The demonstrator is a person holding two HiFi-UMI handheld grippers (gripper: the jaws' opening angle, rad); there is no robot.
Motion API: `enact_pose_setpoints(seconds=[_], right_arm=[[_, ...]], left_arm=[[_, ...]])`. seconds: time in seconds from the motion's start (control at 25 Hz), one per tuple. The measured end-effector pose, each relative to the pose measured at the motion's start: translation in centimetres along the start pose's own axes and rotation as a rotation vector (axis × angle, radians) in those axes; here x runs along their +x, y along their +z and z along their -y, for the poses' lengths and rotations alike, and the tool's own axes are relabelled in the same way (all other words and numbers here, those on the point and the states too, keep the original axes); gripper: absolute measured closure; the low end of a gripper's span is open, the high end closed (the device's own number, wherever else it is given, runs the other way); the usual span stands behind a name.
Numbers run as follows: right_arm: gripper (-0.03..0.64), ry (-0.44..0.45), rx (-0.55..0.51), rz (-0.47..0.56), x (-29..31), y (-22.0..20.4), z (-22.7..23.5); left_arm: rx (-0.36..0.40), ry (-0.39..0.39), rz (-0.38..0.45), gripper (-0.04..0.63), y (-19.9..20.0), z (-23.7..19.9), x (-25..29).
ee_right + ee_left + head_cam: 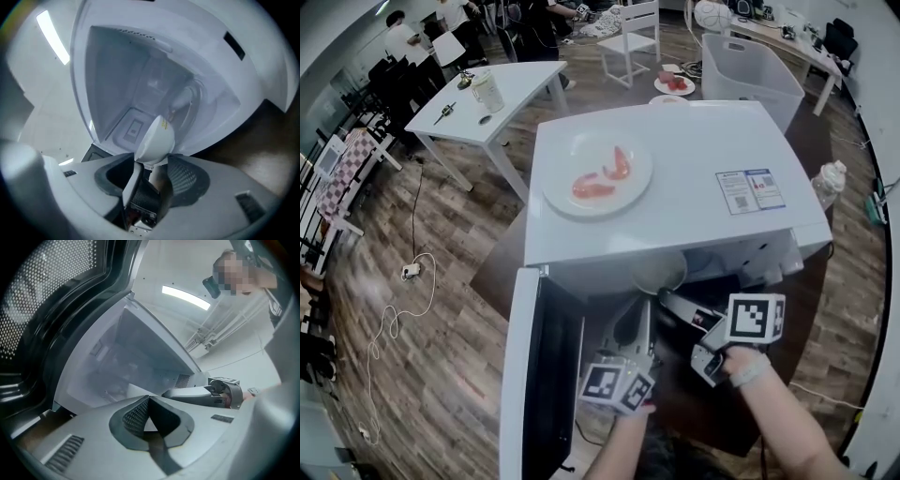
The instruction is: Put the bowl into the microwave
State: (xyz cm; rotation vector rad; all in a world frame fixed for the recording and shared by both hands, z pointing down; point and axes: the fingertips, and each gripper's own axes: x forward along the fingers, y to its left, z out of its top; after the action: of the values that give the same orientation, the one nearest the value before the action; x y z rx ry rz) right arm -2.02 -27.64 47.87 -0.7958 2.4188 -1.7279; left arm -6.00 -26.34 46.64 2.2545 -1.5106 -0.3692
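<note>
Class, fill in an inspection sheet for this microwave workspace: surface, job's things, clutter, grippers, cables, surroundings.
Surface: dark table under the microwave, on a wood-look floor.
Job's things: white microwave, door swung open; white bowl at its mouth.
Clutter: plate with red food on the microwave's top; bottle beside it.
Grippers: left gripper shut, empty; right gripper open wide, bowl between its jaws.
Cables: white corded plug block loose on the floor.
Surroundings: white side table, chair, bin, people at the back.
</note>
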Motion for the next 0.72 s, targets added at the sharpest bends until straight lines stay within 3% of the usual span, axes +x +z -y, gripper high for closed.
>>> enact_pose_setpoints(seconds=[0.16,0.44,0.72], right_arm=[[0.408,-0.09,-0.114,-0.037,-0.64,-0.3,1.05],[0.414,-0.094,-0.219,-0.031,-0.58,-0.26,0.87],[0.475,-0.111,-0.267,-0.016,-0.41,-0.12,1.1]], left_arm=[[-0.03,-0.005,-0.001,0.584,-0.06,-0.07,0.18],[-0.029,-0.008,-0.008,0.584,0.04,-0.07,0.6],[-0.051,-0.01,-0.016,0.584,0.15,-0.6,0.93]])
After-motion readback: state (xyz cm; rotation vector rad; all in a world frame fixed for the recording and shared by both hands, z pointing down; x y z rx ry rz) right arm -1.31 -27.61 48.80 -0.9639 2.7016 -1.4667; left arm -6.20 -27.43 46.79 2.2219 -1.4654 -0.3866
